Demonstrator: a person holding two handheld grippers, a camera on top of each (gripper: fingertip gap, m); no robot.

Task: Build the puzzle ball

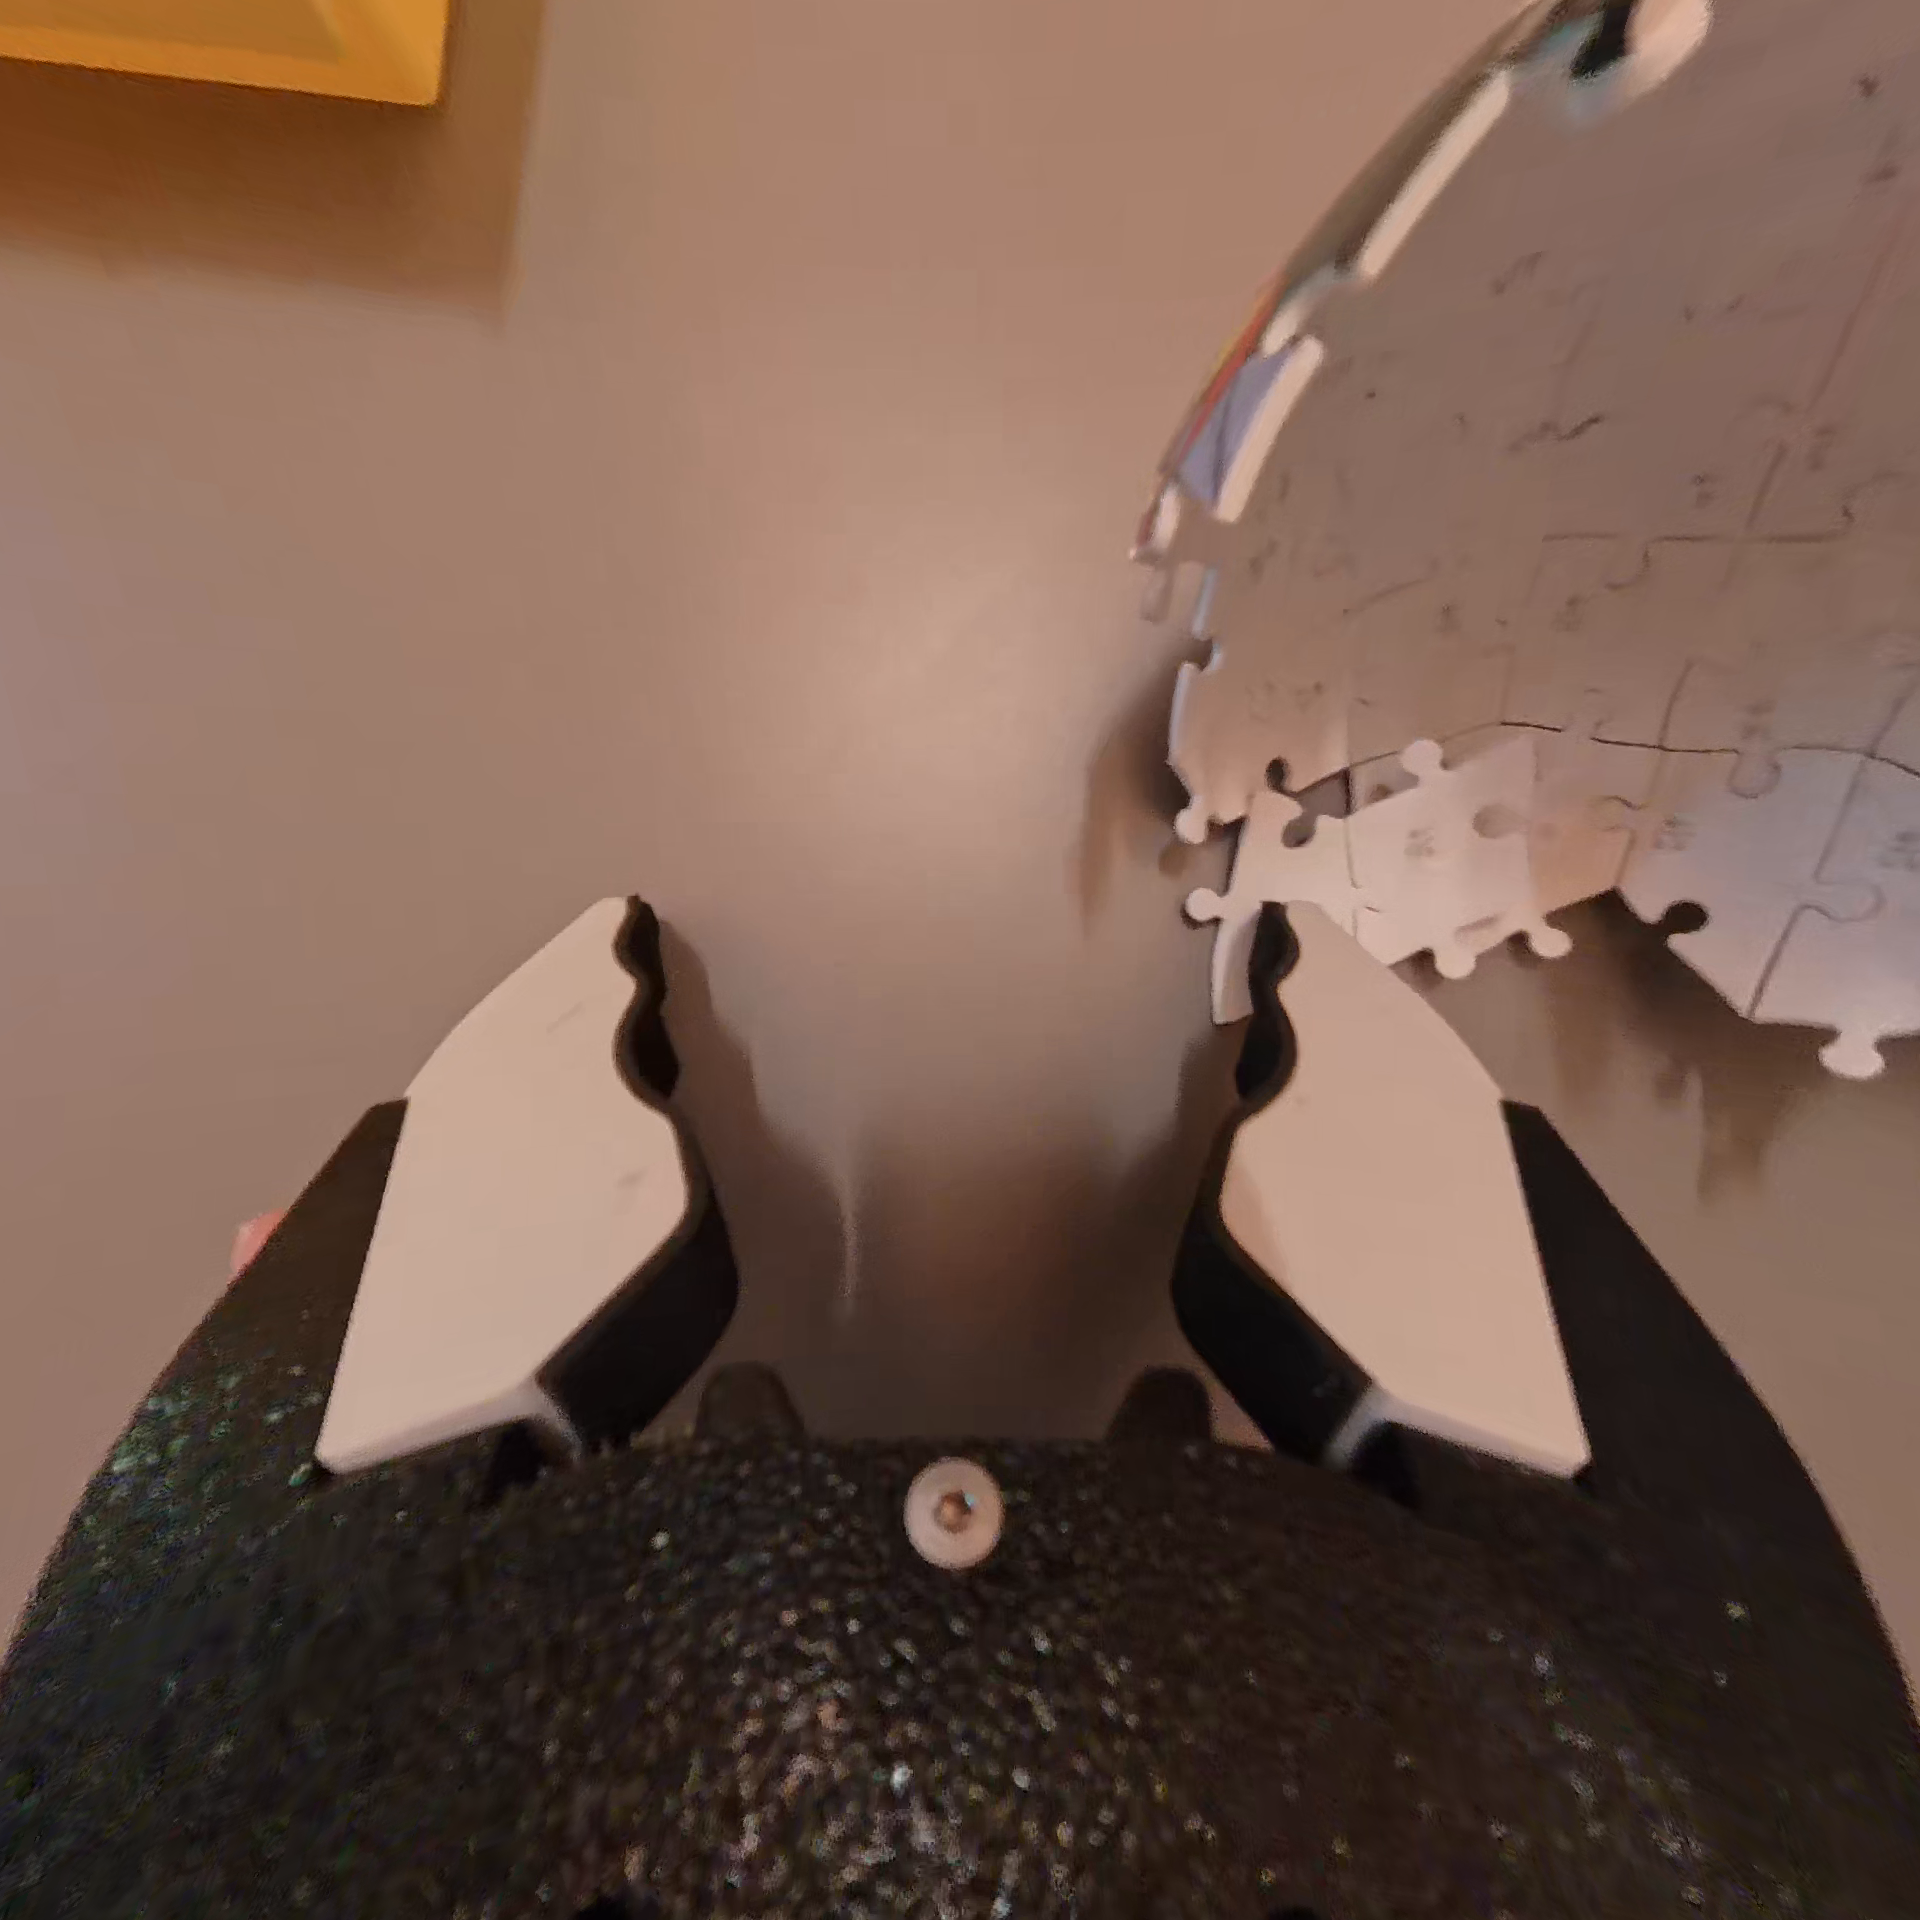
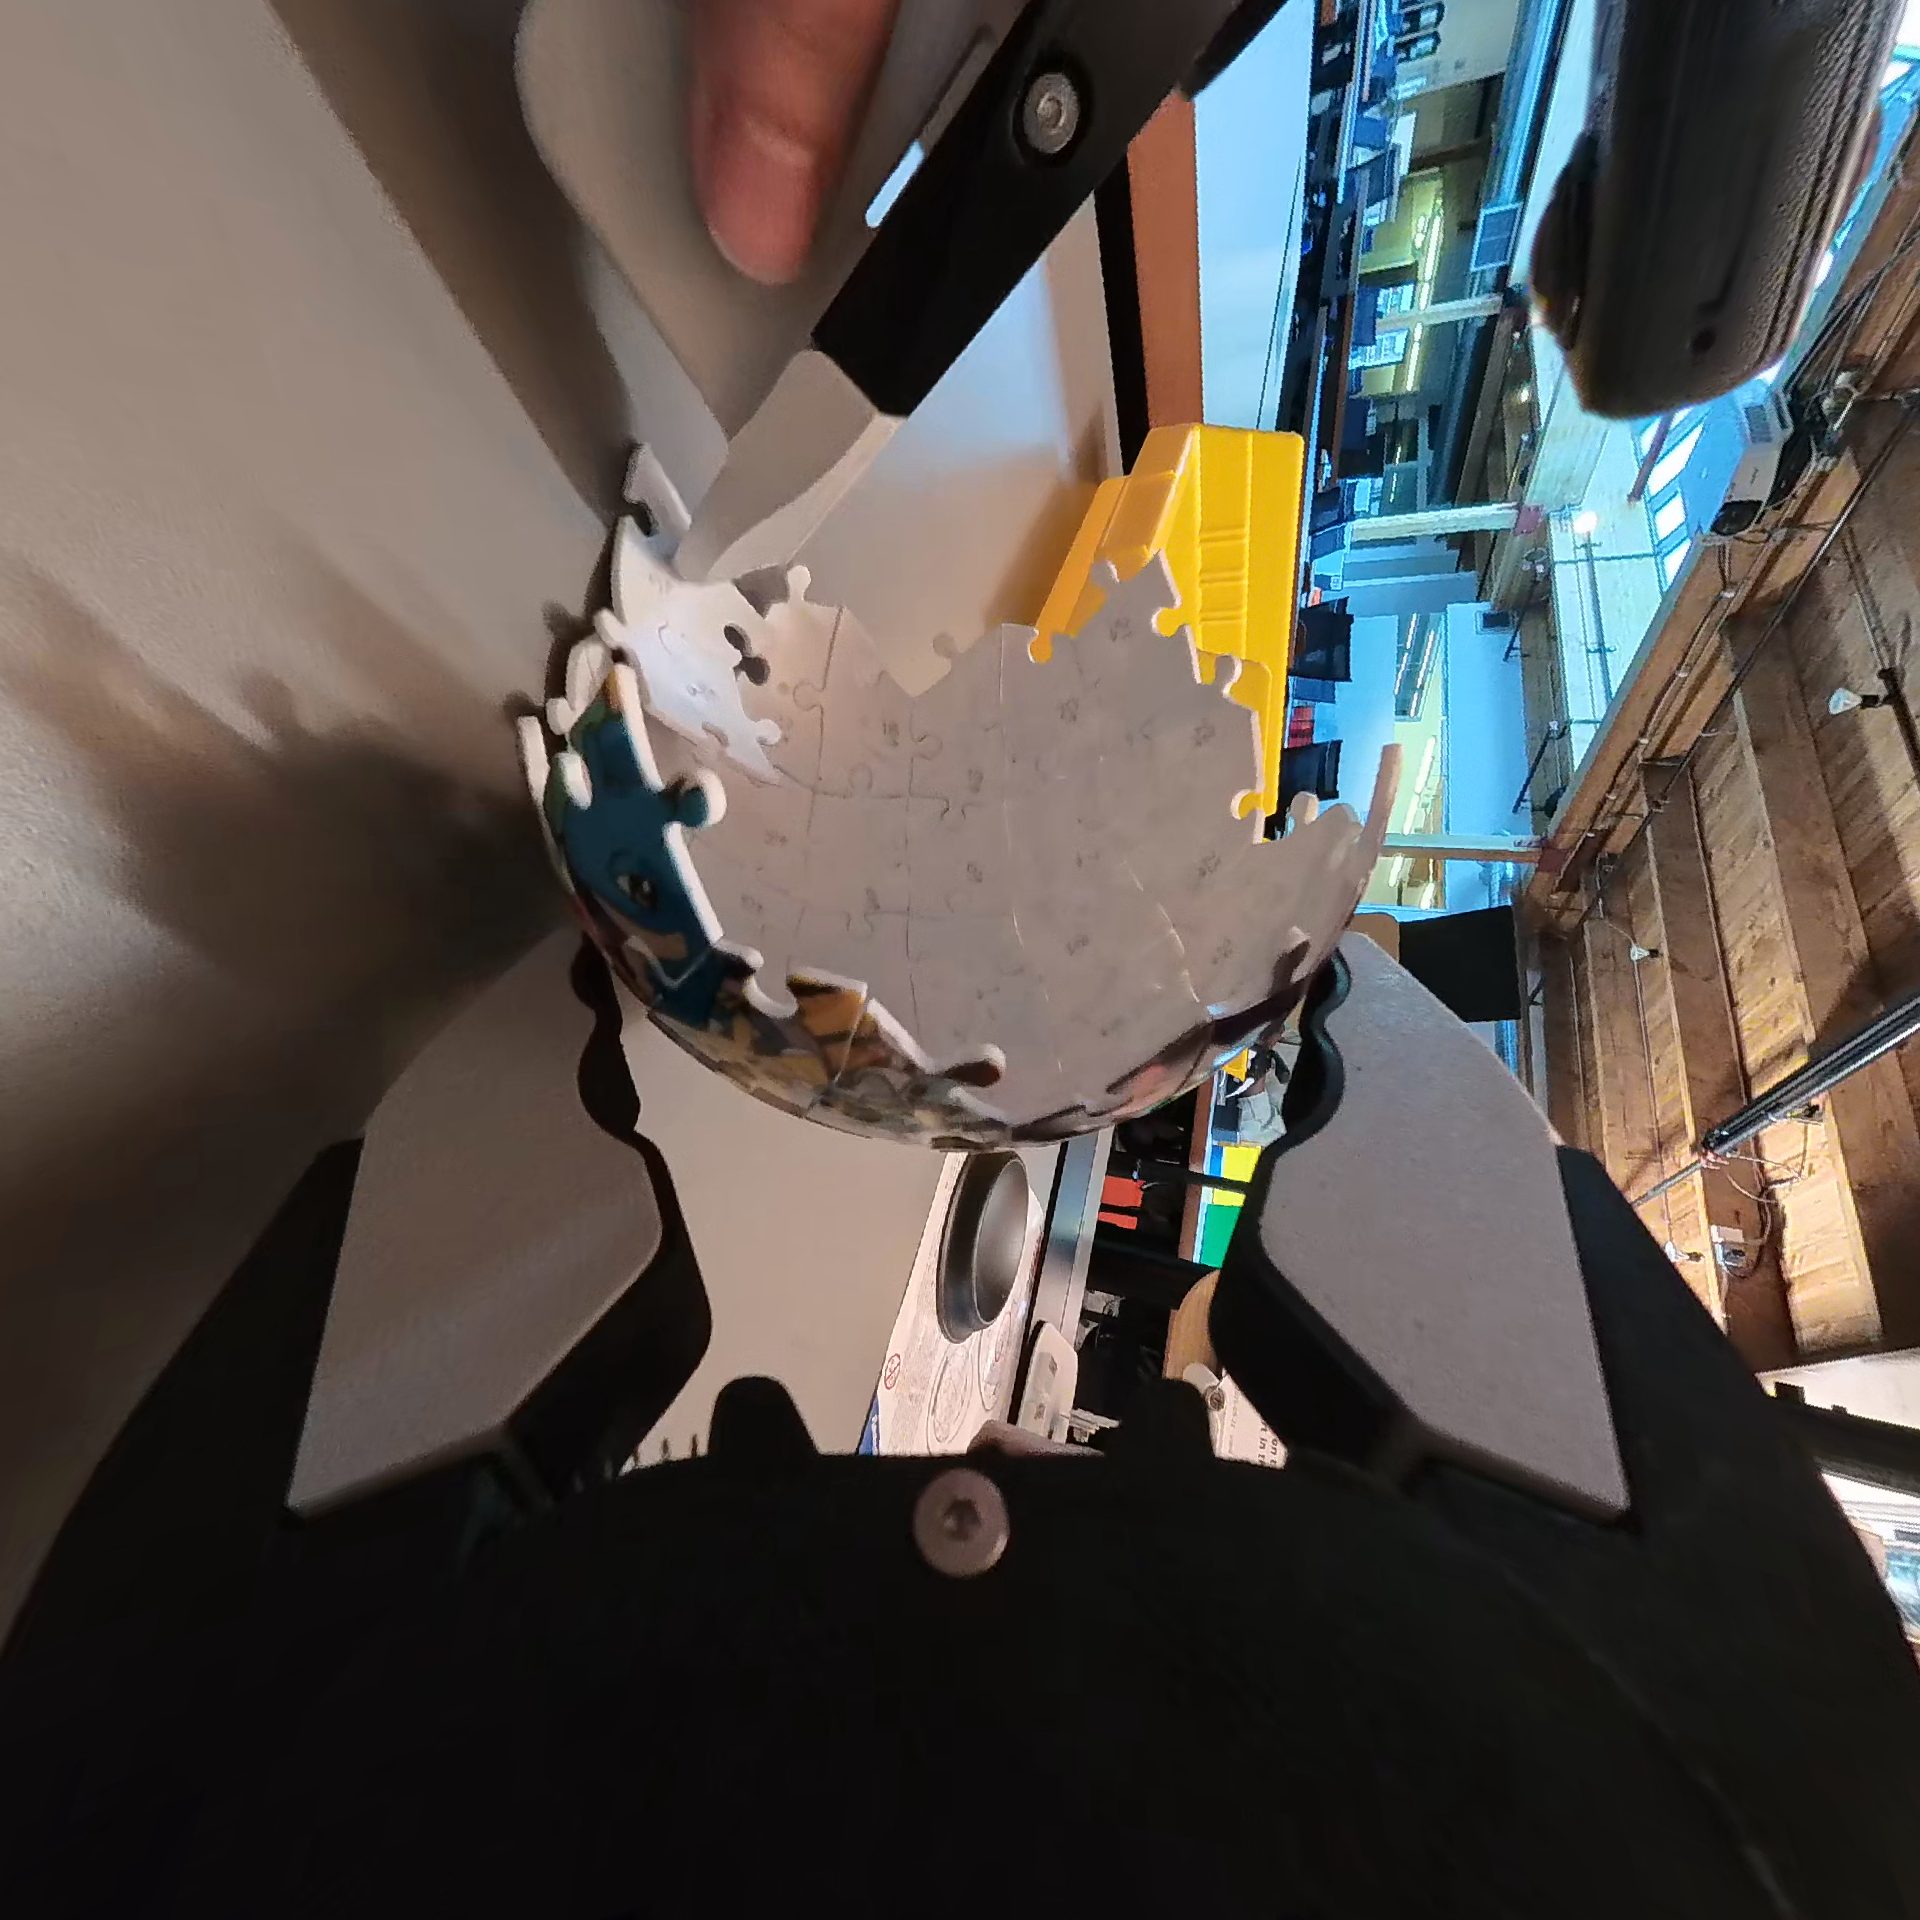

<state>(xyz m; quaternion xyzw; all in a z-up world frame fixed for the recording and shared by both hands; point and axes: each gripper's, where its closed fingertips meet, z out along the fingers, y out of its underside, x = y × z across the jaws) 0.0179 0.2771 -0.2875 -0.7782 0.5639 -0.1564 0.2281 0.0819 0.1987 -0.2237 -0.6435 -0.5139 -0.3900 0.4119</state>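
Presently, I hold the half-built puzzle ball (image 2: 997,883) clamped between my right gripper (image 2: 956,997) fingers. My left gripper (image 1: 956,935), spread, has one fingertip (image 1: 1273,956) against the shell's jagged rim. Only the right wrist view shows a yellow bin (image 2: 1205,520) behind it; contents hidden.

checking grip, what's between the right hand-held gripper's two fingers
The half-built puzzle ball, a curved shell of joined pieces, sits between the right hand-held gripper fingers, in the right wrist view.
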